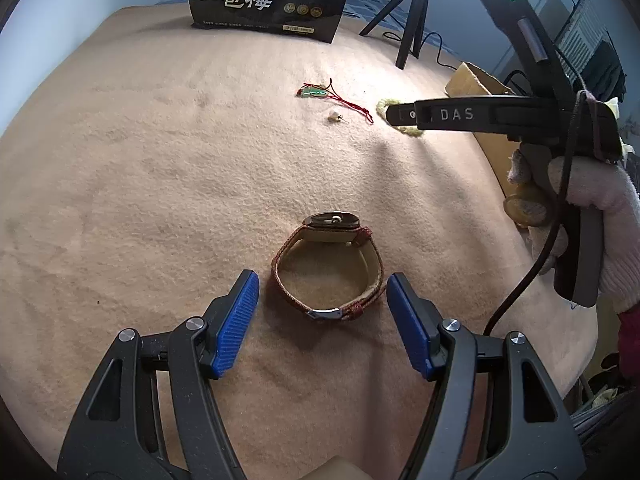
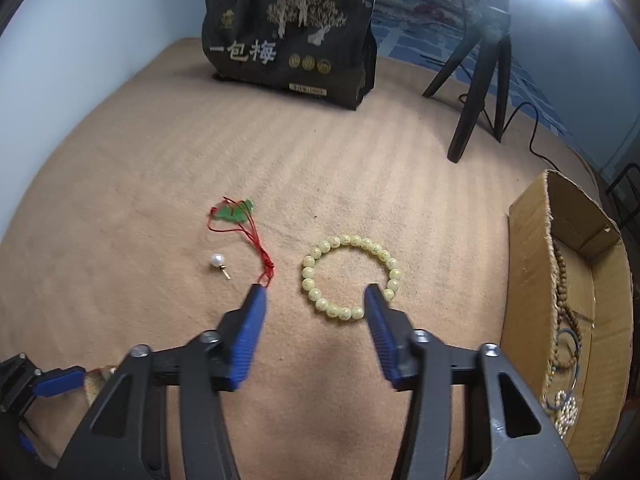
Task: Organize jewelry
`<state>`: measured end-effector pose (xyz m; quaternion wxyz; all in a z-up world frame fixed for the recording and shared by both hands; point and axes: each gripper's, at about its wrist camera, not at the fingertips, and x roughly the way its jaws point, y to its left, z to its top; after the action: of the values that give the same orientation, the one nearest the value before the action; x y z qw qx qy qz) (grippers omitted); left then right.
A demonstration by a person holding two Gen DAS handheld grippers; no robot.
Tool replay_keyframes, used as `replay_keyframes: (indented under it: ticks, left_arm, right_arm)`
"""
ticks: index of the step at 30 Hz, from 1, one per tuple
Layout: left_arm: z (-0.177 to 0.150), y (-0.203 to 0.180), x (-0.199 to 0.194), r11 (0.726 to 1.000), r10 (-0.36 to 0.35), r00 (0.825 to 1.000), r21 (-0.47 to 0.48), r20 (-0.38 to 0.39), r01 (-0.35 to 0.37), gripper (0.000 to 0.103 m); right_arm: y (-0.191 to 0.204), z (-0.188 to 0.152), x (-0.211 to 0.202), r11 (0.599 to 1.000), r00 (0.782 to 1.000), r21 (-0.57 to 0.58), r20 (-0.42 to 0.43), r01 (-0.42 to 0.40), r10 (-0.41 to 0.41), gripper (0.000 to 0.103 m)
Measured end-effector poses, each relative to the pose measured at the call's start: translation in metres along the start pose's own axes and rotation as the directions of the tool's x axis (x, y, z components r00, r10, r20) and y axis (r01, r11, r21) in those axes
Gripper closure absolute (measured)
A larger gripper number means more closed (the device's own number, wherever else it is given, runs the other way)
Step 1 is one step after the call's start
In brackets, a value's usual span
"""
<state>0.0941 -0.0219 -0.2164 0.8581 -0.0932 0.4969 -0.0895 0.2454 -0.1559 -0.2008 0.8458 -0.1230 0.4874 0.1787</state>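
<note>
A wristwatch with a red woven strap (image 1: pixel 329 268) lies on the tan blanket (image 1: pixel 160 160), between the fingertips of my open left gripper (image 1: pixel 322 284), untouched. My right gripper (image 2: pixel 314 293) is open and empty, hovering over a pale yellow bead bracelet (image 2: pixel 350 276); its right fingertip sits inside the ring. A green pendant on a red cord (image 2: pixel 236 213) and a pearl earring (image 2: pixel 216 260) lie to the left; both show in the left wrist view, the pendant (image 1: pixel 316 91) and the earring (image 1: pixel 334 117). A cardboard box (image 2: pixel 532 240) at the right holds several bead strings and chains.
A black snack bag (image 2: pixel 292 40) stands at the back of the blanket. A black camera tripod (image 2: pixel 480 80) with a trailing cable stands at the back right. A gloved hand (image 1: pixel 592 216) holds the right gripper's handle at the right in the left wrist view.
</note>
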Motion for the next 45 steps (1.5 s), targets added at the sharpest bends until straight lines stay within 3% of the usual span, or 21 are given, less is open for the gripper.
replay_keyframes:
  ticks: [10,12,14,15,28,29,30,33,39,42,45]
  left_arm:
    - [0.000,0.002,0.004,1.000,-0.014,1.000,-0.006,0.002,0.014,0.035]
    - [0.000,0.002,0.005,1.000,-0.018,1.000,-0.012,0.002,0.018,0.035]
    - [0.003,0.003,0.006,0.999,-0.027,1.000,-0.021,0.003,0.027,0.036]
    - [0.004,0.004,0.006,0.999,-0.033,0.999,-0.026,0.006,0.033,0.041]
    - [0.006,0.011,-0.007,0.998,-0.035,0.999,-0.059,0.042,0.037,0.046]
    - [0.006,0.011,-0.009,0.997,-0.032,0.998,-0.061,0.046,0.035,0.060]
    - [0.007,0.012,-0.011,0.998,-0.013,0.999,-0.065,0.048,0.016,0.083]
    - [0.009,0.015,-0.014,0.996,-0.037,0.999,-0.078,0.039,0.040,0.087]
    - [0.006,0.012,-0.013,0.998,-0.038,0.998,-0.048,0.050,0.041,0.087]
    - [0.007,0.011,-0.009,0.999,-0.027,0.999,-0.036,0.035,0.029,0.077]
    - [0.007,0.010,0.000,1.000,-0.002,1.000,-0.025,0.007,0.003,0.077]
  right_arm:
    - [0.000,0.004,0.021,1.000,0.999,-0.023,-0.036,0.006,-0.007,0.072]
    - [0.005,0.003,0.024,0.999,0.999,-0.047,-0.041,0.000,-0.002,0.080]
    - [0.007,0.001,0.023,0.999,0.999,-0.051,-0.041,-0.010,0.008,0.094]
    - [0.006,0.001,0.023,0.999,0.999,-0.045,-0.045,-0.019,0.017,0.097]
    - [0.002,-0.005,-0.007,0.998,0.998,0.004,-0.010,-0.056,0.056,0.097]
    - [0.002,-0.005,-0.013,0.998,0.998,0.008,0.001,-0.063,0.063,0.097]
    - [0.001,-0.006,-0.018,0.998,0.998,0.011,0.009,-0.067,0.067,0.097]
    - [0.001,-0.007,-0.034,0.996,0.996,0.026,0.036,-0.083,0.082,0.097]
    - [0.001,-0.009,-0.046,0.997,0.996,0.030,0.060,-0.074,0.072,0.097]
    - [0.000,-0.010,-0.045,0.998,0.997,0.016,0.057,-0.056,0.056,0.097]
    - [-0.004,-0.012,-0.048,0.999,0.997,0.016,0.060,-0.050,0.049,0.097]
